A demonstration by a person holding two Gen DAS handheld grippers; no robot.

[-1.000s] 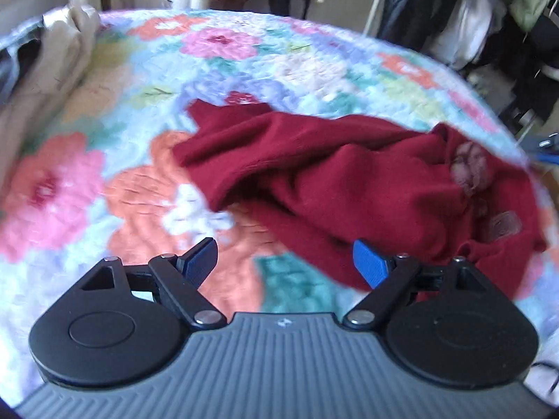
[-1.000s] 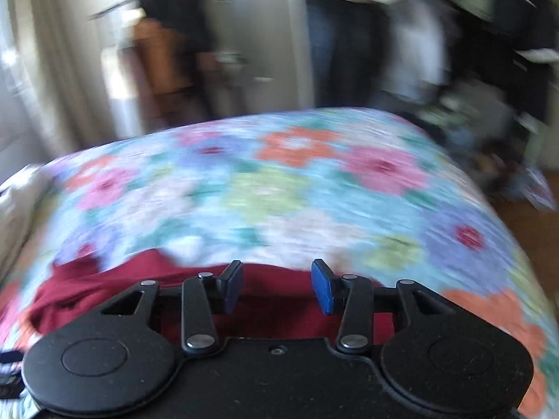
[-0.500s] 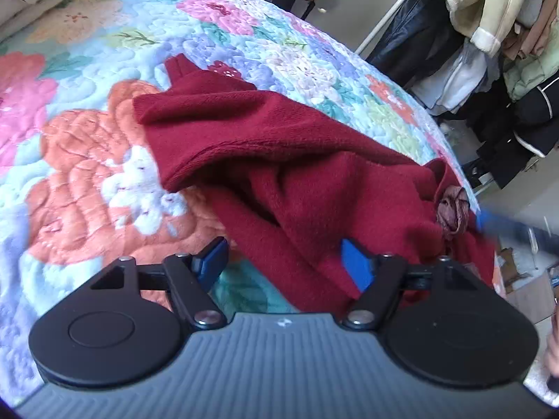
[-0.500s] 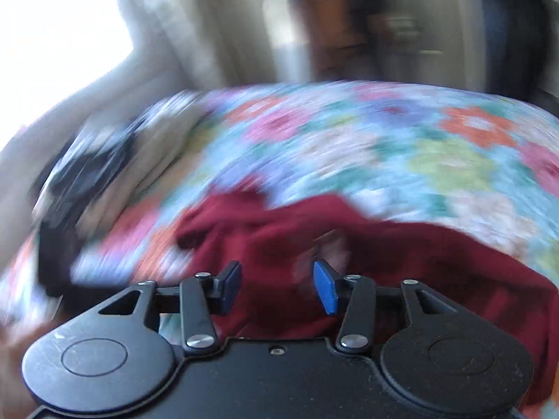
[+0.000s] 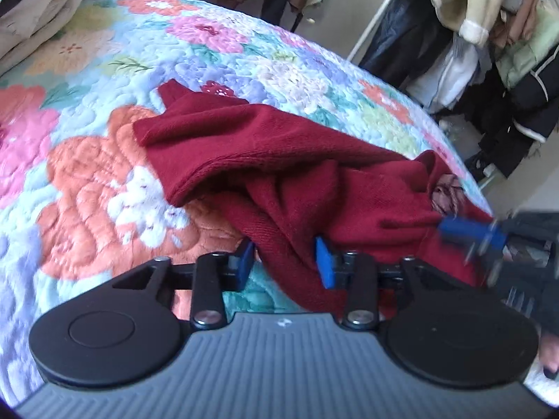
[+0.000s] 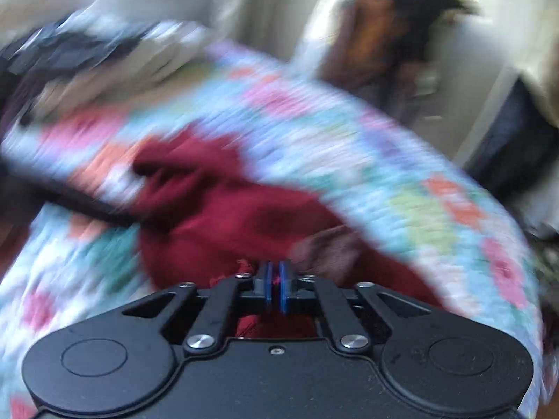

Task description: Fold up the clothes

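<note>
A crumpled dark red sweater (image 5: 297,174) lies on a floral quilted bed (image 5: 104,181). My left gripper (image 5: 283,262) is open, its blue pads on either side of a hanging fold at the sweater's near edge. My right gripper (image 6: 275,288) is shut on the red sweater (image 6: 244,216) at its near edge, red cloth showing between and below the pads. It also shows blurred in the left wrist view (image 5: 471,234) at the sweater's right end. The right wrist view is motion-blurred.
Folded pale bedding (image 5: 38,17) is piled at the bed's far left. A rack of hanging coats and clothes (image 5: 489,35) stands past the bed's right edge. Dark clothing (image 6: 70,52) lies on the bed's left side.
My right gripper has swung over the sweater and closed on its edge. My left gripper has narrowed and moved in around a fold of the sweater.
</note>
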